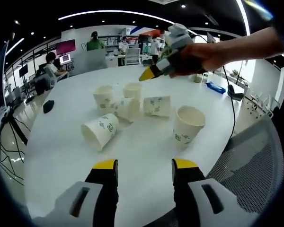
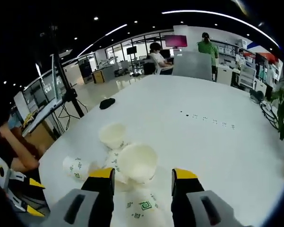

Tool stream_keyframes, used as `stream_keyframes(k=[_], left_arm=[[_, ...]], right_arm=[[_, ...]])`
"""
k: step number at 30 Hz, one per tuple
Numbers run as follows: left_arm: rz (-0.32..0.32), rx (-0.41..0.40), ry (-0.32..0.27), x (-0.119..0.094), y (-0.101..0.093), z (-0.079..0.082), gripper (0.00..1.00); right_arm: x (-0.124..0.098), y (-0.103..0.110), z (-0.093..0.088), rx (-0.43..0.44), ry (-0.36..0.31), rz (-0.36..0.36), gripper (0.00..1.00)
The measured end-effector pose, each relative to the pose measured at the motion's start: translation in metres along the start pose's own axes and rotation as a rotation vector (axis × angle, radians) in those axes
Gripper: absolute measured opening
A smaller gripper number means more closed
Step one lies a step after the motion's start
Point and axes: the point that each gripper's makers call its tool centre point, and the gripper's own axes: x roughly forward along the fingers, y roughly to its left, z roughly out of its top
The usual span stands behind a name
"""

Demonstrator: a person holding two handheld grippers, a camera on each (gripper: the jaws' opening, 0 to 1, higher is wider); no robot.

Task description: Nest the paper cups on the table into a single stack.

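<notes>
Several white paper cups with green print are clustered on the white table [image 1: 61, 156]. Two stand upright at the back [image 1: 103, 98] [image 1: 132, 90]. Three lie on their sides [image 1: 100, 131] [image 1: 127, 109] [image 1: 157, 106]. One more cup stands apart on the right [image 1: 188, 124]. My left gripper [image 1: 145, 165] is open, low at the table's near edge, short of the cups. My right gripper [image 1: 149, 74], held by a hand, hovers above the far side of the cluster. In the right gripper view my right gripper [image 2: 143, 174] is open over an upright cup [image 2: 137, 162], with other cups [image 2: 112, 135] [image 2: 76, 168] nearby.
A black mouse-like object [image 1: 48, 106] [image 2: 107, 102] lies on the table's far part. A mesh chair [image 1: 248, 158] stands at the table's right edge. A tripod [image 2: 61, 87] stands beyond the table. People sit and stand at desks in the background.
</notes>
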Motion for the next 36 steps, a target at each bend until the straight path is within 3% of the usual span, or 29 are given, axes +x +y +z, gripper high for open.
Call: stream_keyframes(k=[10, 13, 18, 21, 36], left_arm=[[0.005, -0.015, -0.002, 0.000, 0.003, 0.000, 0.47], [-0.001, -0.012, 0.004, 0.002, 0.002, -0.002, 0.47], [-0.001, 0.000, 0.007, 0.002, 0.001, -0.002, 0.47], [-0.001, -0.003, 0.009, 0.002, 0.001, -0.003, 0.46], [0.006, -0.051, -0.001, 0.001, 0.007, -0.002, 0.45]], right_arm=[[0.016, -0.016, -0.006, 0.083, 0.028, -0.003, 0.42], [0.017, -0.016, -0.012, 0.172, 0.043, 0.000, 0.39], [0.019, -0.022, -0.009, 0.253, 0.028, -0.002, 0.33], [0.026, -0.025, -0.008, 0.345, 0.022, 0.009, 0.27], [0.059, -0.027, -0.020, 0.381, 0.078, -0.026, 0.12]])
